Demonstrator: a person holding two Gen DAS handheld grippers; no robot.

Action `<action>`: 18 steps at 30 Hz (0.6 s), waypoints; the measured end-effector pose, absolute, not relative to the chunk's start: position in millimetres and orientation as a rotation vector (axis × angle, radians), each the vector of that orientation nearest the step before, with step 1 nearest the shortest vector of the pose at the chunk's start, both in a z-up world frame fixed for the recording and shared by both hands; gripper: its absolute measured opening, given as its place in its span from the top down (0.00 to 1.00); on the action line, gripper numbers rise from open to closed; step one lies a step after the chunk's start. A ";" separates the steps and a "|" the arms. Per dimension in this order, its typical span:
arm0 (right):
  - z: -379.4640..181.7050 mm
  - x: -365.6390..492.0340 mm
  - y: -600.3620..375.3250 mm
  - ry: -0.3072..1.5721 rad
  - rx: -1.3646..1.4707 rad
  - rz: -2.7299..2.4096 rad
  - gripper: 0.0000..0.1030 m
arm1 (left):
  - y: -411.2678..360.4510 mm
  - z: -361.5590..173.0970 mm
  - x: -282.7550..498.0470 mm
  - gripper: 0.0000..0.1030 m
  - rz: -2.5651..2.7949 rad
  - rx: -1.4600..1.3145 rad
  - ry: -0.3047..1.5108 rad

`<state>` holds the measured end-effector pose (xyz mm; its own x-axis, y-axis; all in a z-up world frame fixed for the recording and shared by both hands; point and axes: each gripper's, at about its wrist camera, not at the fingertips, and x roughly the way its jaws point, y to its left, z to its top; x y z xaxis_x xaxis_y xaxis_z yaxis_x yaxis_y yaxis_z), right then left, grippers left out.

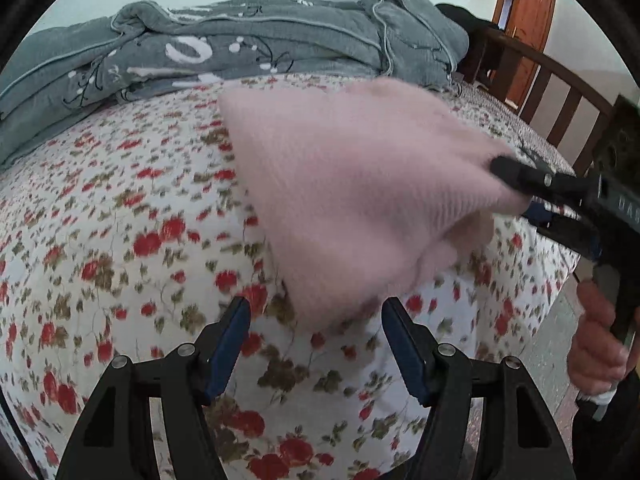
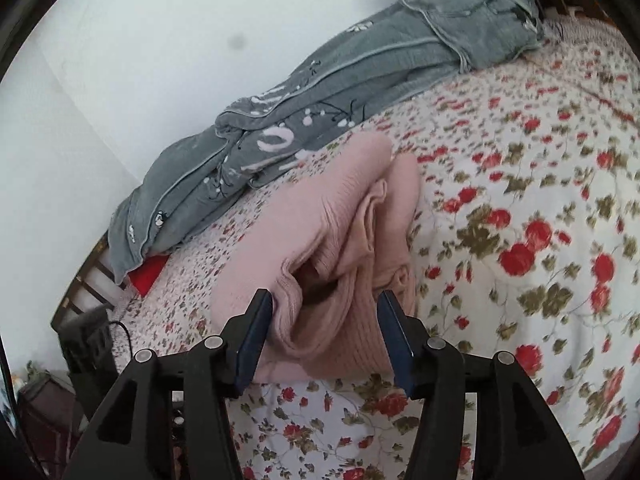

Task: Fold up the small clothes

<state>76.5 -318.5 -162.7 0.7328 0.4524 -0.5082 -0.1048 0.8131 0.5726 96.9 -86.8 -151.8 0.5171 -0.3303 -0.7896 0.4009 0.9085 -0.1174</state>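
Observation:
A small pink knit garment lies folded on the flowered bedspread. My left gripper is open just short of its near corner, jaws wide apart and empty. In the left wrist view my right gripper comes in from the right and touches the garment's right edge. In the right wrist view the garment lies right ahead, and its near bunched edge sits between the open fingers of my right gripper, which do not press on it.
A grey quilt with white print is heaped along the back of the bed by the wall. A dark wooden bed rail runs along the right, with a wooden door beyond. A person's hand holds the right gripper.

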 end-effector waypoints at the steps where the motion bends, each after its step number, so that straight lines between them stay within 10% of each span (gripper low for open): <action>1: -164.1 77.2 -318.4 0.686 0.551 0.326 0.48 | -86.6 -154.5 96.3 0.36 -0.437 0.089 0.935; 10: -160.8 85.6 -305.2 0.696 0.521 0.337 0.53 | -107.9 -148.7 108.1 0.38 -0.385 0.153 0.866; 12: -162.1 89.8 -299.6 0.703 0.511 0.343 0.56 | -115.5 -146.9 108.2 0.53 -0.364 0.178 0.847; 15: -168.5 95.5 -292.6 0.753 0.466 0.312 0.86 | -104.6 -132.5 106.7 0.75 -0.364 0.119 0.803; 18: -154.1 81.2 -306.4 0.660 0.486 0.312 0.91 | -78.6 -124.4 106.9 0.80 -0.418 -0.015 0.787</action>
